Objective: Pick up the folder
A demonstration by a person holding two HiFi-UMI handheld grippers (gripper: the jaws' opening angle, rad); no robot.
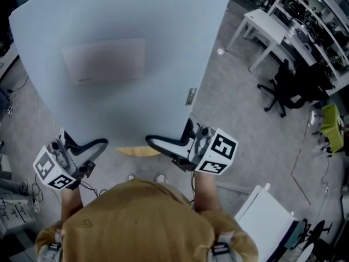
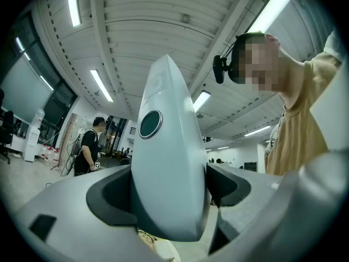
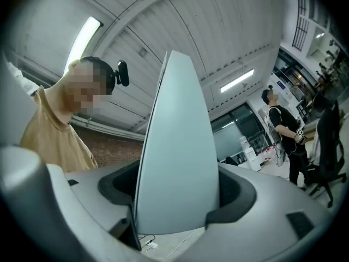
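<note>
A large pale blue folder (image 1: 125,59) is held up flat in the air and fills the upper middle of the head view. My left gripper (image 1: 87,149) is shut on its near left edge, and my right gripper (image 1: 163,144) is shut on its near right edge. In the left gripper view the folder (image 2: 166,162) rises edge-on between the jaws, with a dark round button on its face. The right gripper view shows the folder (image 3: 180,152) standing the same way, clamped between the two grey jaws.
Grey floor lies below. A white table (image 1: 267,29) and a black office chair (image 1: 286,86) stand at the right, and a white board (image 1: 262,214) leans at lower right. Cables lie on the floor at left. Another person (image 3: 283,130) stands in the background.
</note>
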